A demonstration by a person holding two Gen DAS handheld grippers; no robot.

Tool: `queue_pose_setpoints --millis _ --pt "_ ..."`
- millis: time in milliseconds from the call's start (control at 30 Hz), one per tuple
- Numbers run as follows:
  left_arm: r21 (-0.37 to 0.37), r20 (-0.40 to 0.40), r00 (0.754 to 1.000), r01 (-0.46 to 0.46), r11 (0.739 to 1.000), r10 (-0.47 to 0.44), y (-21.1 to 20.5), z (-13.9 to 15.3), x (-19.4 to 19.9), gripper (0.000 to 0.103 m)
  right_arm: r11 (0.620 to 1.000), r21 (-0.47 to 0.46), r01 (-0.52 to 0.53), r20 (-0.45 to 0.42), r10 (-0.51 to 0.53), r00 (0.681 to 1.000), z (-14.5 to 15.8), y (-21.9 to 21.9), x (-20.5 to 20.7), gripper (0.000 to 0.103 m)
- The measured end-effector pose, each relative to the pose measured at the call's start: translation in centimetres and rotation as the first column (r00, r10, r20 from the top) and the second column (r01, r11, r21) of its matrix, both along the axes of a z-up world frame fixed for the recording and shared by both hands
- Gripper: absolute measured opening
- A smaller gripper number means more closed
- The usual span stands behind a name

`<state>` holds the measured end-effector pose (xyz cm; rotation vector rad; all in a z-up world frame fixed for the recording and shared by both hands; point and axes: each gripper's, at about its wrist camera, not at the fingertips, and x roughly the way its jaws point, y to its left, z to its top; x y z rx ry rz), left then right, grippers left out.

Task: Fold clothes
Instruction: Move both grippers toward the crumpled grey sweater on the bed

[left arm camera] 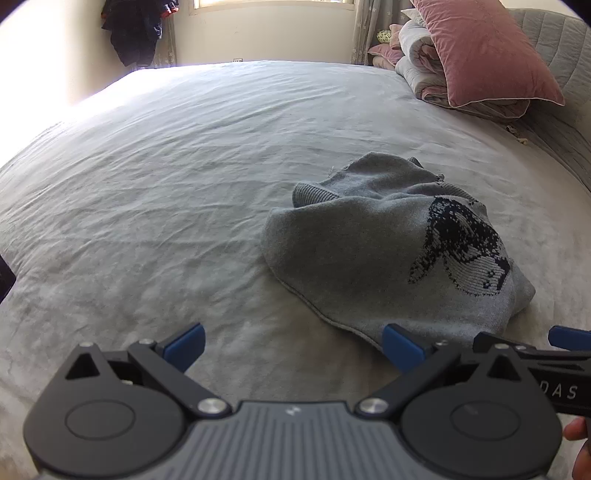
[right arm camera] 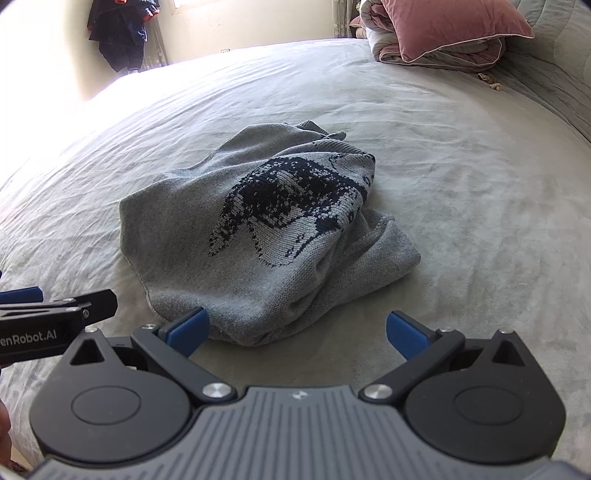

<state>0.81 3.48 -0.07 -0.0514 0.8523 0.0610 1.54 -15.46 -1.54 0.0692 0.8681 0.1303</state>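
A grey knit sweater [left arm camera: 354,251] with a dark blue animal pattern lies crumpled in a heap on the grey bed sheet [left arm camera: 166,177]. My left gripper [left arm camera: 293,345] is open and empty, just short of the heap's near left edge. In the right wrist view the sweater [right arm camera: 258,229] fills the middle. My right gripper [right arm camera: 297,330] is open and empty, its jaws straddling the heap's near edge, the left fingertip [right arm camera: 188,326] over the hem. The right gripper also shows at the left wrist view's right edge [left arm camera: 535,350], and the left gripper at the right wrist view's left edge [right arm camera: 55,310].
A pink pillow [left arm camera: 487,51] on a folded quilt [left arm camera: 424,74] sits at the bed's far right, by a grey padded headboard [left arm camera: 554,44]. Dark clothes [left arm camera: 136,29] hang at the far left wall. Wrinkled sheet stretches left of the sweater.
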Motion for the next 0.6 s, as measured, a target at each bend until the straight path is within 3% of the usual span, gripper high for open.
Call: queue_pose_setpoints --millis 600 --pt "-0.028 -0.022 0.999 -0.041 0.999 0.041 0.8 -0.3 1.2 0.102 0.997 0.058 0.044 -0.046 -0.042 0.998 -0.4 -1.1 1.1 0.103"
